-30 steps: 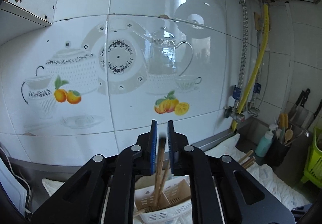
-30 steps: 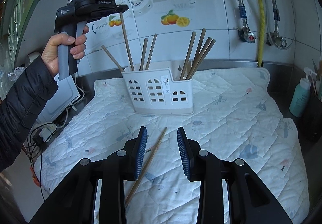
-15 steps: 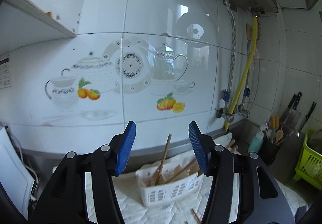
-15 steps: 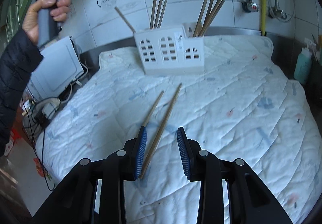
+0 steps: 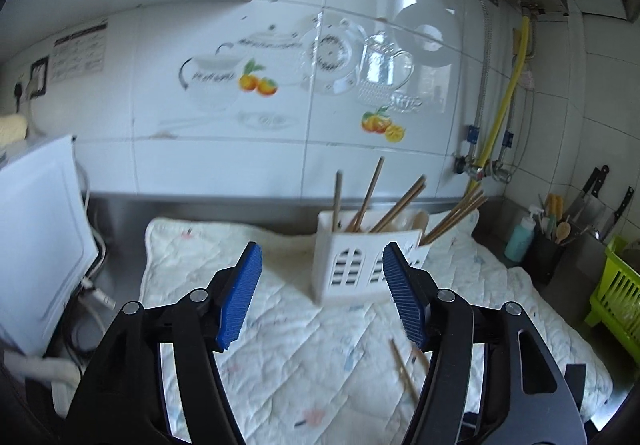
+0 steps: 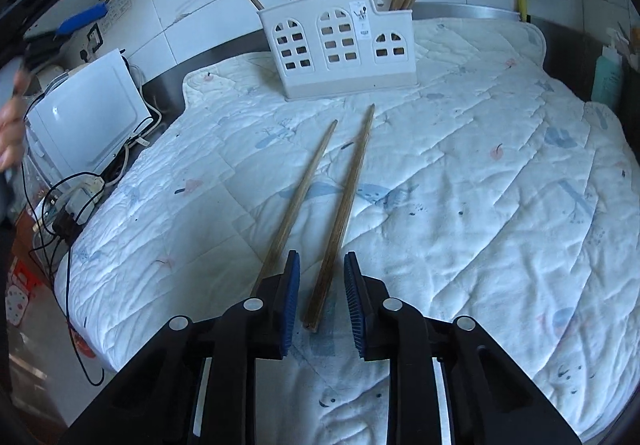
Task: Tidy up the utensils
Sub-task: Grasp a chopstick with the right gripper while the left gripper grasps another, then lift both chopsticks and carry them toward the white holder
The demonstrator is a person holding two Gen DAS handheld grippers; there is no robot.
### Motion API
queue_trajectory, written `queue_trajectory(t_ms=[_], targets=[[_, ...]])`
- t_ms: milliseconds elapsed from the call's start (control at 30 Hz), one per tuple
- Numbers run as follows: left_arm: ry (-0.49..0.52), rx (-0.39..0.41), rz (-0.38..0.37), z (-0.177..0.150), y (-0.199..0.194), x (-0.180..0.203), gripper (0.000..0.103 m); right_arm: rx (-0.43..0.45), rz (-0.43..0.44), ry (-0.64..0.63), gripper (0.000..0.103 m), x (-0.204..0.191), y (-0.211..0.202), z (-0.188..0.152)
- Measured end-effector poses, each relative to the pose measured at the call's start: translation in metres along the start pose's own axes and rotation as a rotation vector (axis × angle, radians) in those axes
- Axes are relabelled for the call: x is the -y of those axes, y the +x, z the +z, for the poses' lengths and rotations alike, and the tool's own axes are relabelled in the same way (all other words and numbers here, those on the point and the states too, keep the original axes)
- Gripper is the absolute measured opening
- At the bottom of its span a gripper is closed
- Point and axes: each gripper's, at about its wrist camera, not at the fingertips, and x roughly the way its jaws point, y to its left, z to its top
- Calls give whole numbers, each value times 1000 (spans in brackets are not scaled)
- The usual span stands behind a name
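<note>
A white quilted mat [image 6: 480,173] covers the counter, with the white utensil caddy [image 6: 340,45] at its back holding chopsticks. The left gripper [image 5: 320,295] hangs wide open above it. The right gripper [image 6: 320,301], open, straddles one loose chopstick [image 6: 344,213]; another chopstick [image 6: 300,193] lies just left.

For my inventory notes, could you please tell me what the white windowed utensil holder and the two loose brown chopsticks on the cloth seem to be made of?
White windowed utensil holder: apparently moulded plastic, smooth, slightly glossy, with arched cut-outs. Two loose brown chopsticks: probably wood or bamboo, matte, with streaky grain.
</note>
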Motion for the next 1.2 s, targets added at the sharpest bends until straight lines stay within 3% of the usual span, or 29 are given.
queue_trajectory(t_ms=[133,333,700,1000,1133,1200], targets=[[-41,-41,36,-30,-5,-10,63,10,-41,-16,14,-5,5,-3],[-84,-132,16,-78,-7,-5,63,19,-60,-1,7,2,1,-4],[-31,-292,-127,-161,-2,64,61,87,-88,-1,7,26,-37,0],[4,-397,-203,-199,19,106,30,152,-97,1,7,42,-72,6],[20,-416,-184,-205,28,114,28,169,-95,-1,7,45,-79,8],[9,-428,-165,-206,33,113,21,176,-93,-3,7,45,-81,9]])
